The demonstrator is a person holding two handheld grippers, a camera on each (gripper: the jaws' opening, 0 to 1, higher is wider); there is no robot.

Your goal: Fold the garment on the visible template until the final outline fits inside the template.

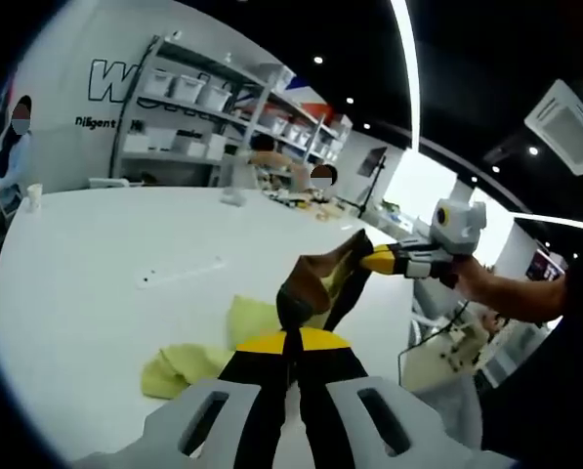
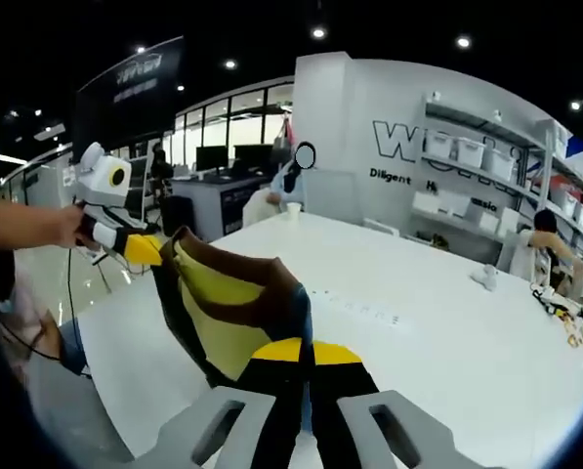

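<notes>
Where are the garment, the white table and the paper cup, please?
garment [image 1: 315,283], left gripper view, its brown lifted fabric.
white table [image 1: 105,244], left gripper view, bare top.
paper cup [image 1: 33,196], left gripper view, its side.

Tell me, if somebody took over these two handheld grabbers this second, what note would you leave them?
Left gripper: shut on the garment, a brown and yellow piece held up above the white table.
Right gripper: shut on the same garment's other edge, stretching it between the two.
Part of the yellow fabric lies crumpled on the table.
Done: garment picked up and spread. No fold yet.
Left: lay it flat and fold it. I cannot make out the template here.
</notes>
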